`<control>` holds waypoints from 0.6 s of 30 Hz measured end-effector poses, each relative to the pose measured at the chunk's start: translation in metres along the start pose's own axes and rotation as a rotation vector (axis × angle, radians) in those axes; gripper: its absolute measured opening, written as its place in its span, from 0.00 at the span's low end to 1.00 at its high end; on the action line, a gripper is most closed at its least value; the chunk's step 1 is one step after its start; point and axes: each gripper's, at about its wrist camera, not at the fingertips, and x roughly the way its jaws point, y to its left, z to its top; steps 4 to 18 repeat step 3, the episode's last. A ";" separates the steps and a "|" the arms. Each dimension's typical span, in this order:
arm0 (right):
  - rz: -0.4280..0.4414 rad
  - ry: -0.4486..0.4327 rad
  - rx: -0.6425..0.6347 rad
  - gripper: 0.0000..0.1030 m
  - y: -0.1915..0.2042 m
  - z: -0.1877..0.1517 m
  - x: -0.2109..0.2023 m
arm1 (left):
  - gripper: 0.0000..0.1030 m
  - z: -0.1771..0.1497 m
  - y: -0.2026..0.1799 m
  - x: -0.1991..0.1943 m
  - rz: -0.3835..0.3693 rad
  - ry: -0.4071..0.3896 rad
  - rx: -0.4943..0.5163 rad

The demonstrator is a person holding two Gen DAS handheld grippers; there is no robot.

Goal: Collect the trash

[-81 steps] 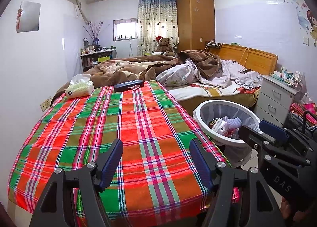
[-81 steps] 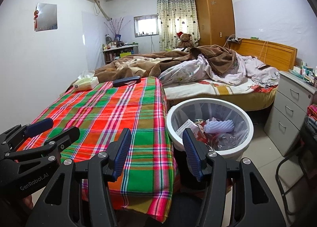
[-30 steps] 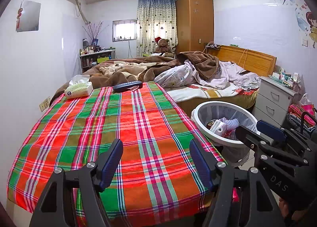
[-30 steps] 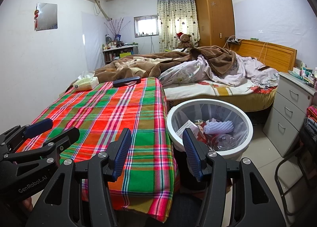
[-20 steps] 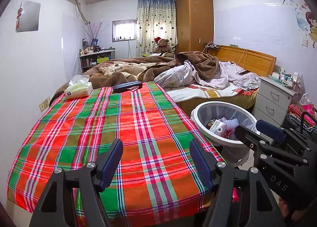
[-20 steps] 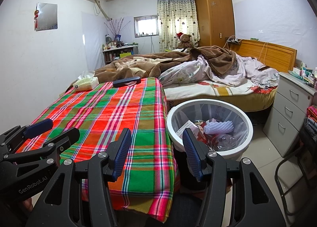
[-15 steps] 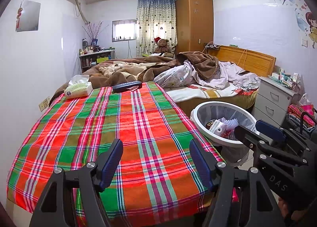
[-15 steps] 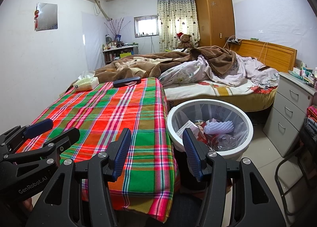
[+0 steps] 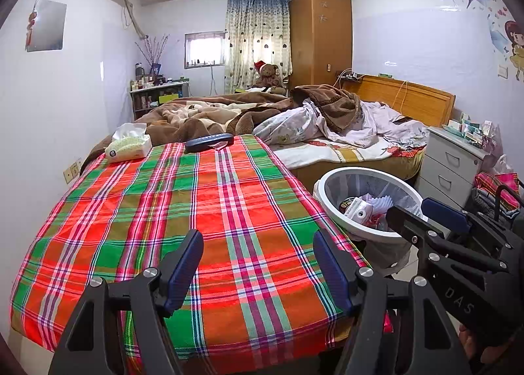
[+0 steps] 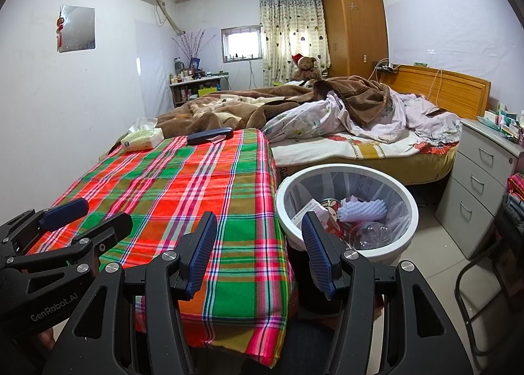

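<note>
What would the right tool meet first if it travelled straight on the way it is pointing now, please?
Probably the plaid tablecloth at the table's right edge. The right tool, open and empty, points along that edge with the white trash bin just to its right. Depth is unclear, so it might pass between them.

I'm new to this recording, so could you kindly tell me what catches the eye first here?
The bright plaid tablecloth fills the foreground, with a tissue pack and a dark case at its far edge. Beside the table stands a white trash bin holding wrappers and a clear bottle. Behind lies an unmade bed.
</note>
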 end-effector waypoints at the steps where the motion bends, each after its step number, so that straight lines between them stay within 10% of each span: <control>1: 0.000 0.000 0.000 0.54 0.000 0.000 0.000 | 0.67 0.000 0.000 0.000 -0.001 0.000 0.000; 18: 0.000 -0.001 -0.001 0.54 0.000 0.000 0.000 | 0.67 0.000 0.000 0.000 -0.002 0.001 0.003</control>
